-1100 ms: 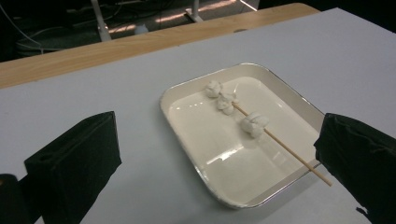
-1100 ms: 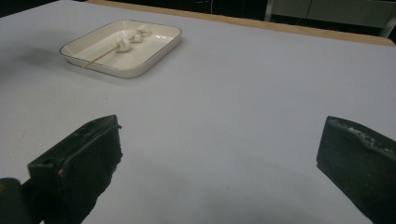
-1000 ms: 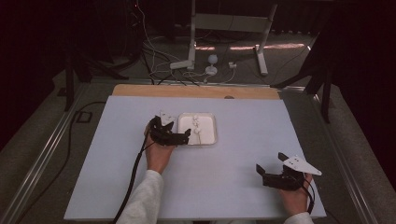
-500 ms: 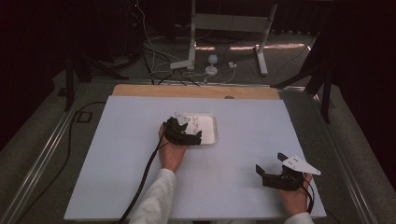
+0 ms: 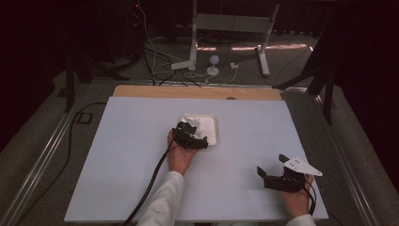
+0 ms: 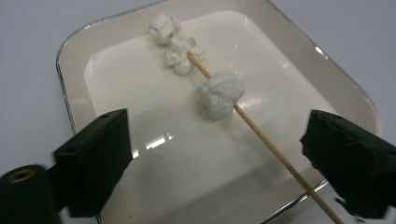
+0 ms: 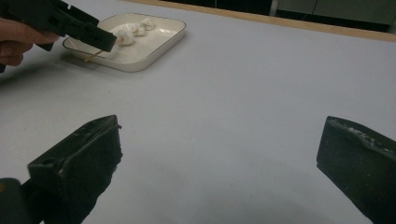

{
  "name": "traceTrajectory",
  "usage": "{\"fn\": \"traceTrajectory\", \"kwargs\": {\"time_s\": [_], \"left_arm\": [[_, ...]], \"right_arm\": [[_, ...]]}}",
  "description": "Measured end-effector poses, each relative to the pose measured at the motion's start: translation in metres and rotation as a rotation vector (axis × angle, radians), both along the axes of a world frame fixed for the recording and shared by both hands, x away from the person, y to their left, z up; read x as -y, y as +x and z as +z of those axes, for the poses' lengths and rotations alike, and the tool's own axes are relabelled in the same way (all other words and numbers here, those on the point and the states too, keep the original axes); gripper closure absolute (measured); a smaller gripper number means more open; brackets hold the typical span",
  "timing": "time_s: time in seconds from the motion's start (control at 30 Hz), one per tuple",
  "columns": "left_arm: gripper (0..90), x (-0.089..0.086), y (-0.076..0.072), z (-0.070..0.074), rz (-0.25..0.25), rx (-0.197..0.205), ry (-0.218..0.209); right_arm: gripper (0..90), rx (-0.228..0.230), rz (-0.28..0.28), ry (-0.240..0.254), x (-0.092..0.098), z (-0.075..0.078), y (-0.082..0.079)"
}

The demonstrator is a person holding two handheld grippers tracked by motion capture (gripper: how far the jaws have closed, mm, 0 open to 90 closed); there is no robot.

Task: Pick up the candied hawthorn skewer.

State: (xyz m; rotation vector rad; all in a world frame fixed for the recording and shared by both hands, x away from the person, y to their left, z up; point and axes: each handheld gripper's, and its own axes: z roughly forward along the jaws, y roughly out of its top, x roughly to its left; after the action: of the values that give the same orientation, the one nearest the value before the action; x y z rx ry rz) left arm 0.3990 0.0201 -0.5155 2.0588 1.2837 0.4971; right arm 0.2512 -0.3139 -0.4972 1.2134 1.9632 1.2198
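Reaching for skewer (image 6: 261,133) in white tray (image 6: 74,60): left gripper (image 6: 224,149) over tray, jaws wide but just closing, stick between them, not pinched. Next: lower, close on stick. Right gripper (image 7: 219,168) open, empty, well apart.

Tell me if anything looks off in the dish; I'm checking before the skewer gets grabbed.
One thing: the skewer lies slantwise in the white dish, its bare end poking over the rim. Its three white pieces are uneven, one sitting apart from the other two. Nothing spilled or broken.
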Motion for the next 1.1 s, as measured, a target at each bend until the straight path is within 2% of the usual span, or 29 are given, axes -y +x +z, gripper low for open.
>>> {"fn": "traceTrajectory", "kwargs": {"time_s": [0.1,0.17,0.27,0.3,0.4,0.43,0.47,0.5,0.53,0.73,0.87,1.0,1.07,1.1], "left_arm": [[23.2,-0.002,0.0,-0.001,0.008,-0.021,0.039],[37.8,-0.005,-0.001,-0.001,-0.012,-0.041,0.028],[53.7,-0.008,-0.001,0.001,-0.017,-0.046,0.044],[59.2,-0.01,-0.001,0.003,-0.017,-0.059,0.05],[71.8,-0.013,-0.001,0.004,-0.02,-0.075,0.061],[71.8,-0.013,-0.002,0.005,-0.023,-0.081,0.066],[75.6,-0.014,-0.001,0.006,-0.02,-0.089,0.069],[83.6,-0.016,-0.001,0.007,-0.02,-0.1,0.068],[86.6,-0.016,-0.001,0.007,-0.02,-0.1,0.068],[89.5,-0.023,0.001,0.008,-0.018,-0.116,0.039],[89.6,-0.027,-0.001,0.013,-0.026,-0.103,0.02],[89.5,-0.034,-0.01,0.026,-0.069,-0.075,-0.01],[89.5,-0.036,-0.012,0.028,-0.072,-0.07,-0.015],[89.5,-0.042,-0.016,0.032,-0.078,-0.063,-0.037]], "right_arm": [[0.0,-0.002,0.001,0.0,0.0,0.0,0.0],[0.0,-0.002,0.001,0.0,0.0,0.0,0.0],[0.0,-0.003,0.001,0.0,0.0,0.0,0.0],[0.0,-0.003,0.002,0.0,0.0,0.0,0.0],[0.0,-0.005,0.003,-0.001,-0.001,0.0,0.0],[0.0,-0.005,0.003,-0.001,-0.001,0.0,0.0],[0.0,-0.005,0.004,-0.001,-0.001,0.0,0.0],[0.0,-0.008,0.005,-0.003,-0.001,-0.001,0.0],[0.0,-0.008,0.006,-0.005,-0.001,-0.001,0.0],[0.0,-0.012,0.008,-0.005,-0.001,-0.002,0.001],[0.0,-0.012,0.008,-0.001,0.0,-0.002,0.001],[0.0,-0.006,0.001,0.009,0.001,-0.001,-0.001],[0.0,-0.006,-0.001,0.009,0.001,-0.001,0.0],[0.0,-0.006,0.0,0.008,0.001,-0.001,0.0]]}}
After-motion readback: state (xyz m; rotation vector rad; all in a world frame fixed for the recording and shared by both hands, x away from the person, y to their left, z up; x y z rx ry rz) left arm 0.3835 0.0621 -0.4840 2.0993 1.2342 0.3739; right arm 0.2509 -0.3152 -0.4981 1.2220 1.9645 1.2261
